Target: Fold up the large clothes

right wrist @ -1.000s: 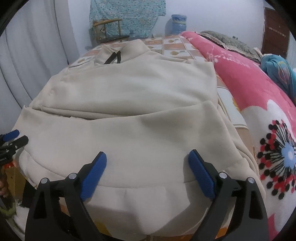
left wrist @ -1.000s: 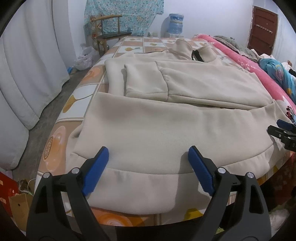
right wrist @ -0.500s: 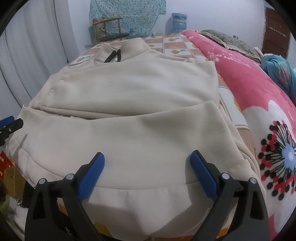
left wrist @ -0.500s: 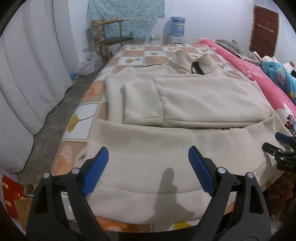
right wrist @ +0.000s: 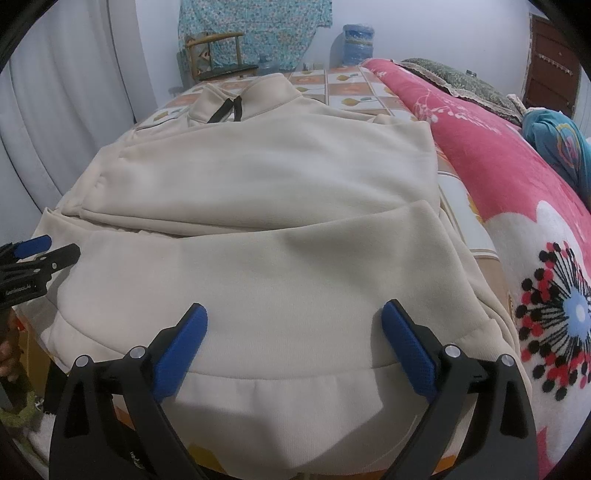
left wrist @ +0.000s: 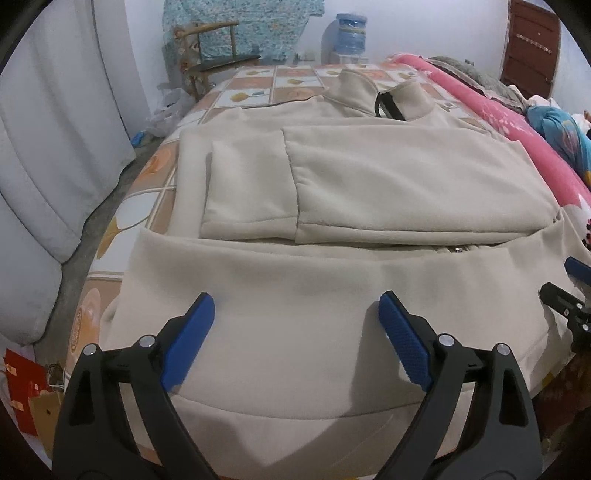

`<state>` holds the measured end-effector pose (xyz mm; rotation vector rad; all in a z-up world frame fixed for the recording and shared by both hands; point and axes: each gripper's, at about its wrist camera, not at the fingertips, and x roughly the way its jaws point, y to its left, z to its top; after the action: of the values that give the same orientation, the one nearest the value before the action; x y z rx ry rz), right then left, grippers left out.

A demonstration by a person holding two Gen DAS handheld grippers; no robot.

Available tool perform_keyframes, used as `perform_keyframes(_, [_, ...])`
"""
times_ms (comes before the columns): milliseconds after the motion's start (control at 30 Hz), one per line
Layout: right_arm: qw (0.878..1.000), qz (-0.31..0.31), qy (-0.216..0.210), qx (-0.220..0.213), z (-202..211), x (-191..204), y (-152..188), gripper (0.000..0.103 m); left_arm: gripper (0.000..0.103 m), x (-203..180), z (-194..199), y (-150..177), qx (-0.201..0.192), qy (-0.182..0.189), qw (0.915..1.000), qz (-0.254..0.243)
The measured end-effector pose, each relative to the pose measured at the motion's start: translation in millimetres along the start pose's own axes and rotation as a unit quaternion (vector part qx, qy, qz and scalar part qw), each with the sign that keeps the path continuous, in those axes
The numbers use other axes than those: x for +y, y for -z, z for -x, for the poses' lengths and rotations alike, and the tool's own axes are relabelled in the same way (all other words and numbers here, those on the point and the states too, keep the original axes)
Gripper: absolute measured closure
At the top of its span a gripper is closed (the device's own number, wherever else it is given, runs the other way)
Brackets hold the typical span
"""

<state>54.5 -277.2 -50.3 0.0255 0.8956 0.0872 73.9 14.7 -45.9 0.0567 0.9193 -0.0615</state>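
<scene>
A large cream zip-up jacket [left wrist: 388, 177] lies flat on the bed with its collar and black zipper [left wrist: 384, 105] at the far end. One sleeve is folded across the chest, its cuff [left wrist: 247, 184] on the left. The wide hem band [left wrist: 295, 424] hangs at the near bed edge. My left gripper [left wrist: 295, 299] hovers open over the jacket's lower left part, nothing between its blue pads. My right gripper [right wrist: 294, 308] stands open over the jacket [right wrist: 277, 177], lower right part, just above the hem seam. Each gripper shows at the edge of the other's view: the right gripper [left wrist: 569, 291], the left gripper [right wrist: 40, 254].
The bed has a tile-patterned sheet [left wrist: 147, 192] and a pink flowered blanket [right wrist: 517, 206] along its right side. White curtains [left wrist: 55, 147] hang on the left, with bare floor between. A wooden chair [left wrist: 218, 48], a water bottle [left wrist: 351, 33] and a brown door [left wrist: 532, 40] stand at the back.
My left gripper has moved forward over the jacket, so the hem sits lower in its view. The right gripper's jaws have spread slightly; it has stayed in place.
</scene>
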Motion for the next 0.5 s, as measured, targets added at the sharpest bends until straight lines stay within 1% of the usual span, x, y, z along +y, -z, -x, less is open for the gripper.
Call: perform_keyframes(500, [1.000,0.000,0.000,0.000,-0.1,0.3,-0.2,0.009,0.012,0.4,-3.9,-1.7,0.001,-0.003,1.0000,0.007])
